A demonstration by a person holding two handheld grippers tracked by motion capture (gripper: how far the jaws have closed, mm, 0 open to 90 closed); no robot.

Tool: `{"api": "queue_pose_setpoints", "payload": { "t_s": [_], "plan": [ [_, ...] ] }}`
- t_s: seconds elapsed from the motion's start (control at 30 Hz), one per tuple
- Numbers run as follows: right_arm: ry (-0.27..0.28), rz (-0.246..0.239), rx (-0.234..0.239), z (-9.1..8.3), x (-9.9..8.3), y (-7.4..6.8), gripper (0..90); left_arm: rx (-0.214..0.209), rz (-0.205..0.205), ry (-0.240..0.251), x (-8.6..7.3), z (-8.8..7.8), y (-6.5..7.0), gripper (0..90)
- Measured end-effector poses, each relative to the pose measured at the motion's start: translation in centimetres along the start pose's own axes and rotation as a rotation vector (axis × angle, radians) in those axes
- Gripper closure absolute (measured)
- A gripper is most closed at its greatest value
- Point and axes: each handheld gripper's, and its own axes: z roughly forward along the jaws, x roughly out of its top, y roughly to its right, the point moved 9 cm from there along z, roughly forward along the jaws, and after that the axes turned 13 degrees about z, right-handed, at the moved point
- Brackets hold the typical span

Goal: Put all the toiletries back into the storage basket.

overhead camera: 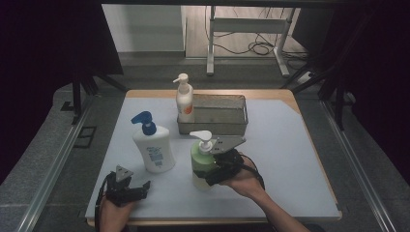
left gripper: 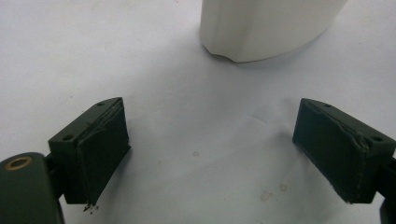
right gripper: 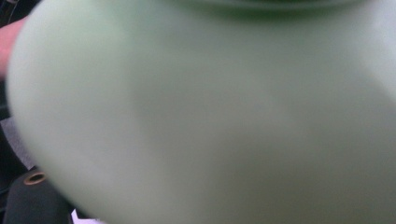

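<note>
Nearest the table's front edge, the left gripper (overhead camera: 143, 185) rests with its jaws spread wide over bare table (overhead camera: 290, 159). Just beyond, the right gripper (overhead camera: 211, 175) is clamped on the green pump bottle (overhead camera: 200, 162), standing upright mid-table. Left of it stands a white blue-pump bottle (overhead camera: 153, 147); farther back, a metal tray (overhead camera: 220, 116) holds a small lotion bottle (overhead camera: 184, 99).

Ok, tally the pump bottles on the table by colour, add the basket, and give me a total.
White pump bottle with blue pump: 1
Green pump bottle with white pump: 1, with the right gripper around it
White-and-orange pump bottle: 1, standing in the basket
Metal wire basket: 1
Total: 4
</note>
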Motion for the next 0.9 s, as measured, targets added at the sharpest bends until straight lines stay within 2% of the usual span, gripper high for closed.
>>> {"api": "queue_pose_setpoints", "payload": {
  "t_s": [0.27,0.9],
  "plan": [
    [0.004,0.016,-0.045,-0.3,1.2,1.3,12.2,-0.001,0.0,0.0,0.0,0.0,0.0,10.1],
    [0.045,0.042,-0.105,-0.8,4.8,4.1,12.3,0.0,0.0,0.0,0.0,0.0,0.0,10.1]
  ]
}}
